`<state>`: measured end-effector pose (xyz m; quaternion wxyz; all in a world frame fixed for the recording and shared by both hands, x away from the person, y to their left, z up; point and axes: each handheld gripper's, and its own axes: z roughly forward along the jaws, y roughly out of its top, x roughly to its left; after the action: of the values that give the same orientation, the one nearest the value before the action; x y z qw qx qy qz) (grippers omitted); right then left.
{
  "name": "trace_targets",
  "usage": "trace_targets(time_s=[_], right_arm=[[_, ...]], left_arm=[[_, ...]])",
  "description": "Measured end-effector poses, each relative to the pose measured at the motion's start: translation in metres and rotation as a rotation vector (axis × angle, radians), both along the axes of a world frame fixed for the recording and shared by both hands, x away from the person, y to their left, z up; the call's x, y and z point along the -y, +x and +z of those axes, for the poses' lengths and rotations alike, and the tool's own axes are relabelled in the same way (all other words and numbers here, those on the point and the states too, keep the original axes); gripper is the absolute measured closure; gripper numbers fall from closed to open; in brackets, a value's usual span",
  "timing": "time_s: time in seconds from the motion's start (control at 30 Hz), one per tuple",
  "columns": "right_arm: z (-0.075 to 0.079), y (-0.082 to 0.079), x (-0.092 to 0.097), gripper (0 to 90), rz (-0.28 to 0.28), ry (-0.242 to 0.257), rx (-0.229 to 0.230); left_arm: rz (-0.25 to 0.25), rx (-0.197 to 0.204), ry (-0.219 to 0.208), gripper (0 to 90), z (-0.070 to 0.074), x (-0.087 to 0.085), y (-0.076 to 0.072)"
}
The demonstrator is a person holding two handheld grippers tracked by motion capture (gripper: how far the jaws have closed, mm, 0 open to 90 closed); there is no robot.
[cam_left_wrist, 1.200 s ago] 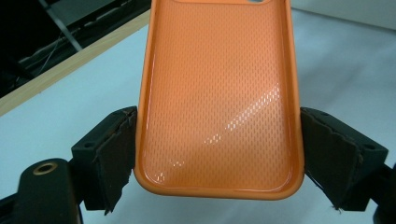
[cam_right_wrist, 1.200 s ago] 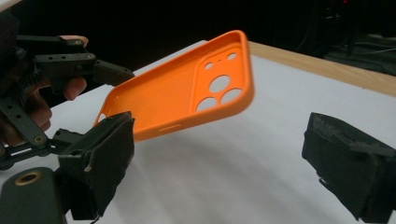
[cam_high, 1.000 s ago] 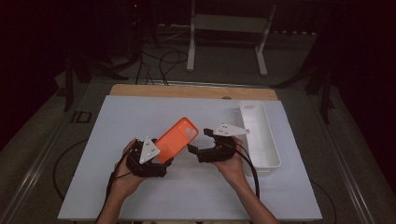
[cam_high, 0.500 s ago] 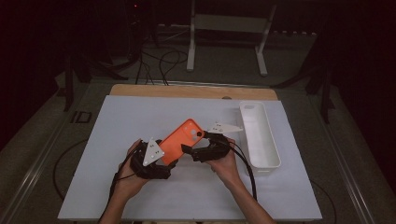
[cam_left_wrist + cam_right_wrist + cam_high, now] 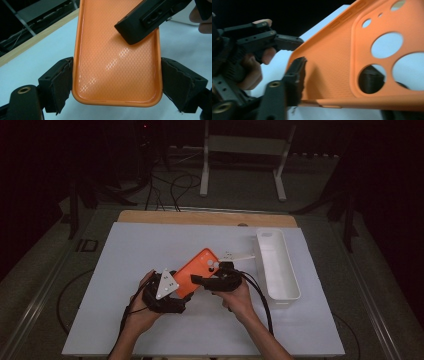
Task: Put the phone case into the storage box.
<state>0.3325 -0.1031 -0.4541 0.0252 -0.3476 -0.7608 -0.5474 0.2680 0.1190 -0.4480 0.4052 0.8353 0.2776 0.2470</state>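
Observation:
An orange phone case [image 5: 197,267] is held tilted above the white mat. My left gripper [image 5: 181,289] is shut on its lower end, with the pads [image 5: 62,82] pressing both long edges of the case [image 5: 110,62]. My right gripper [image 5: 200,277] reaches in from the right. Its jaws have just been closing, with the case [image 5: 332,57] between them. One finger [image 5: 295,75] lies at the outer face, and the other shows through a camera hole. That finger [image 5: 142,22] hovers over the inner face. I see no firm press, so the right gripper [image 5: 334,77] stands open.
A long white tray [image 5: 287,270] stands at the right of the white mat [image 5: 140,245]. A wooden board edge [image 5: 200,217] runs along the far side. Beyond it are a metal stand [image 5: 240,150] and cables on the dark floor.
The right gripper has edged left onto the case's side and its jaws look narrower. The left hand and the case have shifted slightly right.

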Motion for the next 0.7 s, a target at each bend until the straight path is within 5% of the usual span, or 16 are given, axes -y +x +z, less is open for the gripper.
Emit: trace_targets(time_s=[0.3, 0.7], right_arm=[[0.003, -0.004, -0.006, 79.8, 0.041, 0.032, -0.040], [0.007, -0.009, -0.015, 88.2, 0.007, -0.013, -0.040]], left_arm=[[-0.004, -0.018, 0.033, 16.1, -0.006, 0.004, 0.001], [0.012, -0.016, 0.055, 15.9, -0.010, 0.006, 0.003]])
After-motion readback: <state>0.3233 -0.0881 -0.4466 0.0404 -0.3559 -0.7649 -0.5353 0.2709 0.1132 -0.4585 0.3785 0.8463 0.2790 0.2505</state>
